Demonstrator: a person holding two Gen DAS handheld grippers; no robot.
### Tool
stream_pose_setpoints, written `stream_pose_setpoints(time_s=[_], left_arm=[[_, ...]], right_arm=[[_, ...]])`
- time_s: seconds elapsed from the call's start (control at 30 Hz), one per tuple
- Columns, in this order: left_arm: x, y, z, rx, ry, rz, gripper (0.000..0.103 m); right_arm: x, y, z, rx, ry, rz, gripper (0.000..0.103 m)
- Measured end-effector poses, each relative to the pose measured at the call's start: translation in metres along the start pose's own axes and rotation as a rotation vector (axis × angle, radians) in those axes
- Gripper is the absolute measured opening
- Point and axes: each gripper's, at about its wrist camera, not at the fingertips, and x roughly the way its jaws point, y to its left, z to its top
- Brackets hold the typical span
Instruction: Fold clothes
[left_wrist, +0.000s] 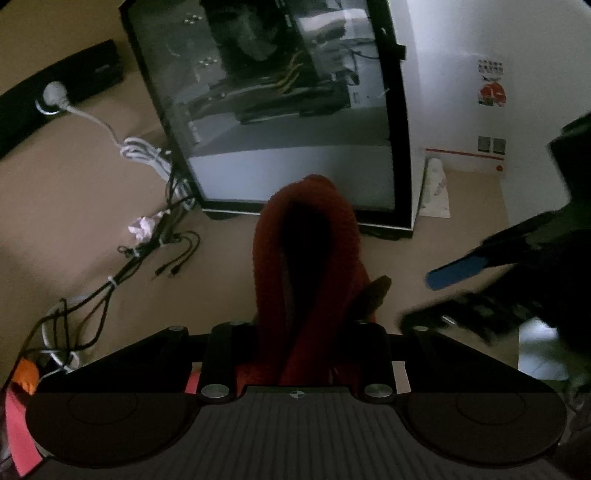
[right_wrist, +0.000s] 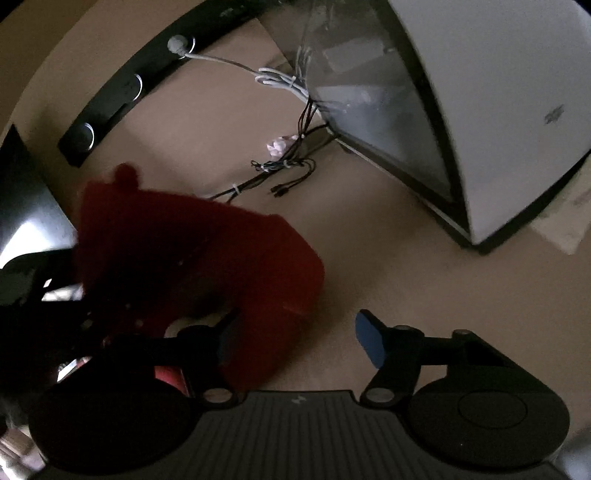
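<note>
While my left gripper (left_wrist: 306, 332) clamps down, its two fingers are pressed together on a fold of the fuzzy dark red knitted garment (left_wrist: 310, 251), which stands up between them in a tall loop and hides the finger pads completely. Beyond that loop sits the white computer case with a glass side panel (left_wrist: 295, 110), upright on the tan tabletop (left_wrist: 74, 192). To the left of the case, a tangle of black and white cables (left_wrist: 155, 206) trails across the table, with a small crumpled pale tissue (left_wrist: 142, 227) lying beside it, and a long black power strip (left_wrist: 55, 99) lies further back with a white plug in it.

From my right wrist, the same red garment (right_wrist: 192, 258) lies bunched to the left, above the tan surface. My right gripper (right_wrist: 295, 339) has its fingers apart, with a clear gap of bare table showing between them. The blue-padded right finger (right_wrist: 367, 343) touches nothing. My left-side finger there is dark and sits right against the lower edge of the red cloth; whether it actually presses on the fabric I cannot tell. In the left wrist view, that right gripper (left_wrist: 436, 295) shows blurred at the right edge, near the garment but apart from it.
</note>
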Motion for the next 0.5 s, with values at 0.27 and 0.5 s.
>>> stream_pose_setpoints(time_s=[0.27, 0.5], left_arm=[[-0.025, 0.020, -0.006, -0.132, -0.029, -0.054, 0.033], [-0.082, 0.041, -0.010, -0.242, -0.126, 0.054, 0.031]], right_arm=[[0.047, 0.005, 0.015, 0.020, 0.057, 0.273, 0.065], [0.058, 0.102, 0.063, -0.188, 0.025, 0.421, 0.059]])
